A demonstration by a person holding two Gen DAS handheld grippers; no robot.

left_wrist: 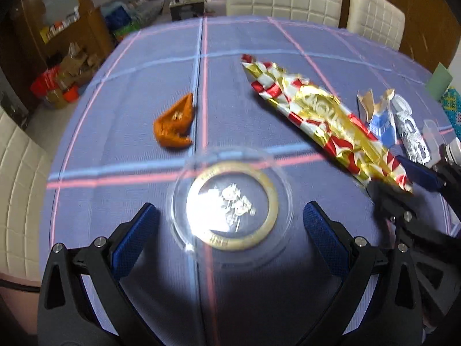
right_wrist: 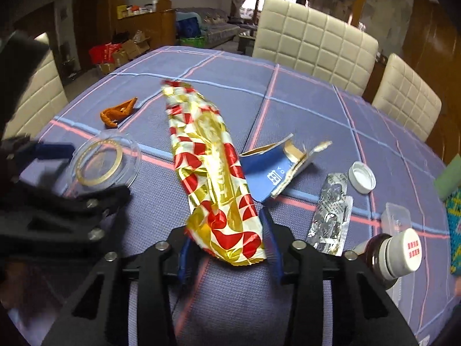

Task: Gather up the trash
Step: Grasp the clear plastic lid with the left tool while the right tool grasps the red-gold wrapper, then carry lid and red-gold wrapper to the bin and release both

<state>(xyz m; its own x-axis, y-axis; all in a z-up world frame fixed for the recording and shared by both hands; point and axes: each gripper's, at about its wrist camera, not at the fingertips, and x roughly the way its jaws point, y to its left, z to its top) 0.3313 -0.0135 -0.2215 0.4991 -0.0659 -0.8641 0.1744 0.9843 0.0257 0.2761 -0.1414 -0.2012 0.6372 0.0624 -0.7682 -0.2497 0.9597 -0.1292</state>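
My right tongs (right_wrist: 227,248) are clamped on the near end of the long red, white and gold foil wrapper (right_wrist: 214,173), both blue pads pressed against its crimped edge. The wrapper stretches away from me across the bench (right_wrist: 302,109). Gold lettering runs along its middle, but it is too crumpled and glary for me to read.

My left tongs (left_wrist: 230,230) stand wide apart, holding nothing, either side of a clear plastic lid with a gold ring (left_wrist: 230,206). The lid lies flat on the cloth. There is print around the ring that I cannot make out.

Just right of the wrapper lies a torn blue carton (right_wrist: 270,173), touching its edge, with small white characters on the blue face; I can only pick out what may be a "Y" and an "O". Further right are a silvery blister pack (right_wrist: 331,216), a white cap (right_wrist: 361,177) lying open side up, and a dark bottle on its side (right_wrist: 394,256) whose white cap bears a red block of characters, too small for me to read. A crumpled orange wrapper (left_wrist: 175,124) sits apart on the far left. The bench wears a purple-blue cloth with pink and pale blue lines, and cream quilted chairs (right_wrist: 314,43) stand around it.
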